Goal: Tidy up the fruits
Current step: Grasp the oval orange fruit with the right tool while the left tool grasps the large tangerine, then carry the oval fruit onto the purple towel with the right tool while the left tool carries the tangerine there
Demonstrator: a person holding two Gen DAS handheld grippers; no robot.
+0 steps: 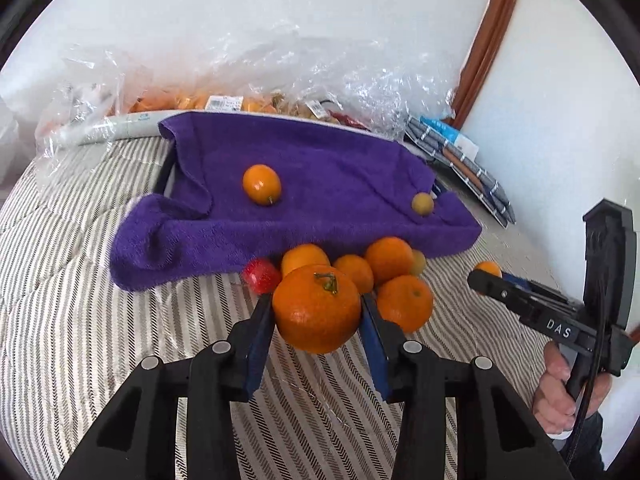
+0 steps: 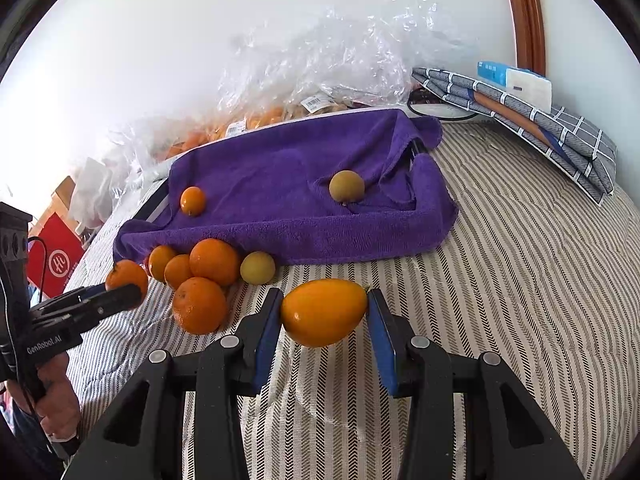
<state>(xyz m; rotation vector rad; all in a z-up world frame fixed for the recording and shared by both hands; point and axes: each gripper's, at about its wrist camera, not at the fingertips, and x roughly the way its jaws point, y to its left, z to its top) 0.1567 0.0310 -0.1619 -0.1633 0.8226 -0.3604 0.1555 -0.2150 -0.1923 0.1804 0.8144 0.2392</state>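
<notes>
In the left wrist view, the left tool is gripping a large mandarin between its blue pads, holding it just above the striped bedspread. Behind it, a cluster of oranges is lying against the front edge of a purple towel draped over a tray. This view alone is showing a red strawberry at the cluster's left end. On the towel, a small orange kumquat is resting left of centre and a yellowish-green fruit is sitting near the right edge. To the right, the right tool is appearing from the side, with an orange fruit peeking at its tip and a hand wrapping the handle.

In the right wrist view, the right tool is clamping an oval orange-yellow fruit end to end between its pads. Only here is a pale yellow-green fruit clearly showing, just beside the cluster and touching the towel's front edge. The left tool is entering from the left, holding the mandarin. A red box is standing at the far left.

The bed is carrying everything. Crumpled clear plastic bags with more fruit are lying behind the tray, against a white wall. A folded checked grey cloth is lying at the right, with a blue-and-white pack on it, near a brown wooden frame.
</notes>
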